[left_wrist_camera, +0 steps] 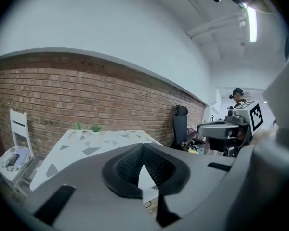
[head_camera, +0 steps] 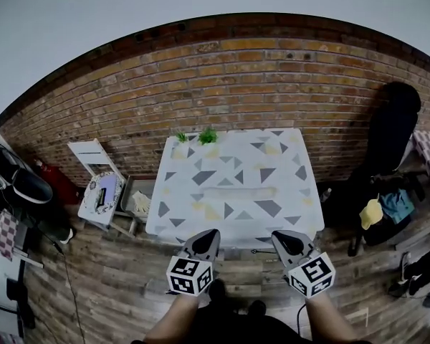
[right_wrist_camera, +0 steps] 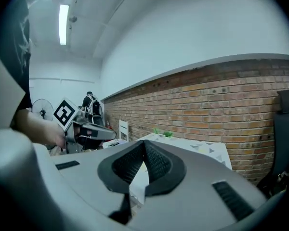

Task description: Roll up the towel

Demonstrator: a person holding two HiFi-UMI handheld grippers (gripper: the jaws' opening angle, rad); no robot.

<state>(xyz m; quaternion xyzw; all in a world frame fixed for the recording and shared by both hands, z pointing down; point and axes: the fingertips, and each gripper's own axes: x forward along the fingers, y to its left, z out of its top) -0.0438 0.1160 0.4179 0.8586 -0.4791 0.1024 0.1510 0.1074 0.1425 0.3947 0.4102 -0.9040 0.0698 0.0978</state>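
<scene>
The towel (head_camera: 238,192) lies as a pale, long roll across the middle of the table (head_camera: 287,217), which has a white top with grey and yellow triangles. Both grippers hover at the table's near edge, short of the roll and apart from it. My left gripper (head_camera: 213,233) is shut with nothing between its jaws; in the left gripper view the pads (left_wrist_camera: 135,165) meet tip to tip. My right gripper (head_camera: 279,236) is likewise shut and empty, its pads (right_wrist_camera: 156,162) closed together. The towel is hidden behind the jaws in both gripper views.
Two small green plants (head_camera: 208,135) stand at the table's far edge against the brick wall (head_camera: 272,77). A white chair (head_camera: 100,188) with loose items sits to the left, a black office chair (head_camera: 393,120) and clothes to the right. A person (left_wrist_camera: 238,98) stands far off.
</scene>
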